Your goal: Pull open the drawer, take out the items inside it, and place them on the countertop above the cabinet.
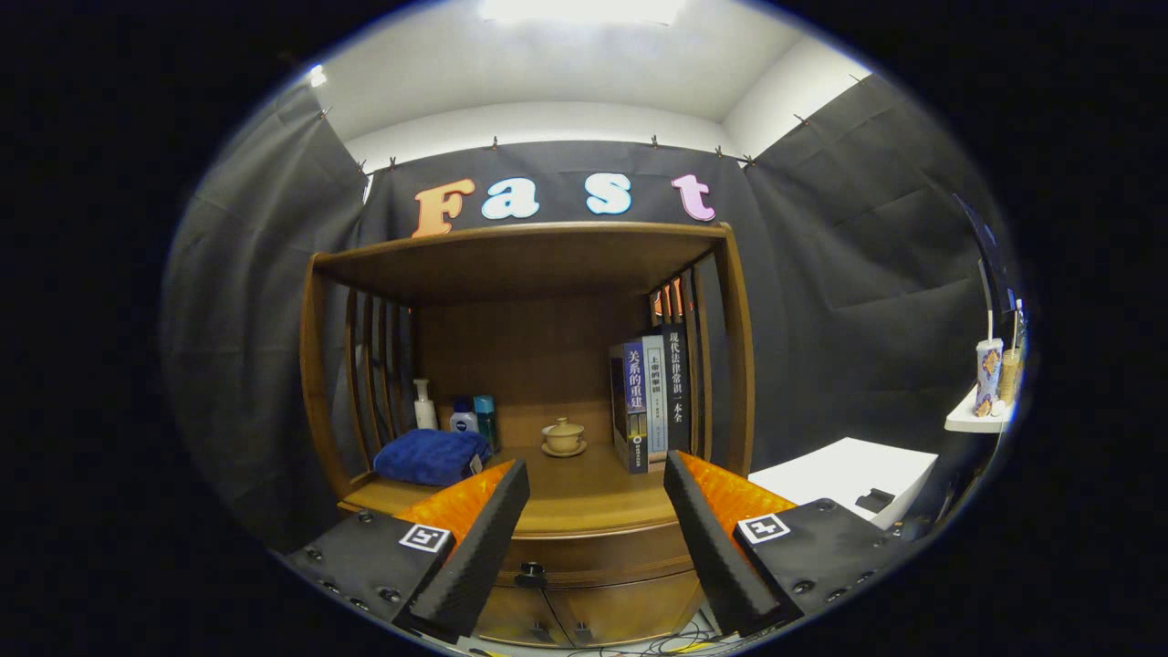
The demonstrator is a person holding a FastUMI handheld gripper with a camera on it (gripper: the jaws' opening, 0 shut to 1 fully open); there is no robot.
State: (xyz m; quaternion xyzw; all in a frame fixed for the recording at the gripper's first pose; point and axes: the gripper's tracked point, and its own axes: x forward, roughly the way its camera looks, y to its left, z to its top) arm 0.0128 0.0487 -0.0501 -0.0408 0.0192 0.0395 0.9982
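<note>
Gripper agape before apparently closed drawer.

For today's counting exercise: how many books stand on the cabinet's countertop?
2. A blue-spined book stands right of the lidded cup, and a taller dark book stands against its right side, by the slats. Others may hide behind them. The open tool holds nothing.

Black cloth walls, bright ceiling light

Gripper level, fingers spread wide apart, nothing between them.
</note>
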